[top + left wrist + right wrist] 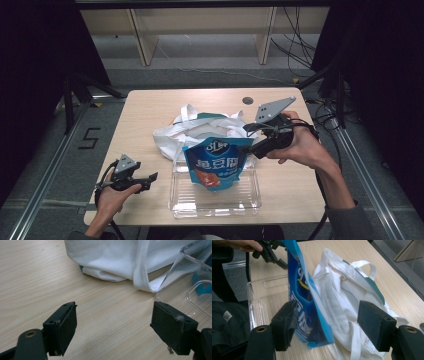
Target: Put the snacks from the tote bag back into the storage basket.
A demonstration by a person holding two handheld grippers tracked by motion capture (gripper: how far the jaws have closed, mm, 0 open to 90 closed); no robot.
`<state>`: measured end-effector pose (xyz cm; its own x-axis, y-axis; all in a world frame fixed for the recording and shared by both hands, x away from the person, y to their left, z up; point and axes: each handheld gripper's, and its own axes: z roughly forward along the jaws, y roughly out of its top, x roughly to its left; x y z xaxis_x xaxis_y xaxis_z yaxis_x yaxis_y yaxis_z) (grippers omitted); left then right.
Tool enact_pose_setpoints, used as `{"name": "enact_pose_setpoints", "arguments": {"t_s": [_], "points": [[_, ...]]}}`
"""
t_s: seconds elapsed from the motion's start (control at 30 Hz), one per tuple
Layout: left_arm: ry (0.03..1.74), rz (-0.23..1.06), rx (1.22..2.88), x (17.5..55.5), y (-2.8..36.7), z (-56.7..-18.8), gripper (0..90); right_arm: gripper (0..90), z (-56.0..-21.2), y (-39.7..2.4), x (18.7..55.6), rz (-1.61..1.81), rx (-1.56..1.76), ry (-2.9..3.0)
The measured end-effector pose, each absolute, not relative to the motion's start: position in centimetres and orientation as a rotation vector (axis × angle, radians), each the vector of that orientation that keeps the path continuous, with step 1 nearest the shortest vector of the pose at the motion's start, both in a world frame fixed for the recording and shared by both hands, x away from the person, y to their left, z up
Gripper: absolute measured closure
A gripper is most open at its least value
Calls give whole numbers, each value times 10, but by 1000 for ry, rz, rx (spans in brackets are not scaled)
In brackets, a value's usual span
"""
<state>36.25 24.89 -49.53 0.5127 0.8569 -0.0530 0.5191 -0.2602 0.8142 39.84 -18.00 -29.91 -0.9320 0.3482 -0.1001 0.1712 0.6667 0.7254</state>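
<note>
A blue snack bag (216,165) (304,297) stands on edge in a clear plastic tray (215,205) (259,302), leaning toward a crumpled white tote bag (200,127) (342,302). My right gripper (245,138) (329,322) is open, its jaws astride the snack bag's upper right corner. One jaw is close beside the bag and the other stands well off it, over the tote. My left gripper (150,181) (113,322) is open and empty low over the table, left of the tray (197,270), facing the tote (112,260).
The tote has white handles and a green lining edge (374,287). A dark round grommet (247,100) sits near the table's far edge. Wooden shelf legs (142,45) and floor cables (300,50) lie beyond. Bare tabletop (145,115) spreads left of the tote.
</note>
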Motion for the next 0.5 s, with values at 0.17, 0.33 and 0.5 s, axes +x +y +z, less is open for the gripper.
{"name": "enact_pose_setpoints", "arguments": {"t_s": [0.17, 0.33, 0.5], "points": [[1131, 518, 1932, 363, 249, -495, 201, 331, -307, -190, 394, 1136, 461, 2640], [1121, 523, 1939, 363, 249, -495, 201, 323, -319, -200, 389, 1148, 500, 2619], [1127, 522, 1937, 363, 250, -495, 201, 314, -330, -211, 386, 1154, 552, 2603]]}}
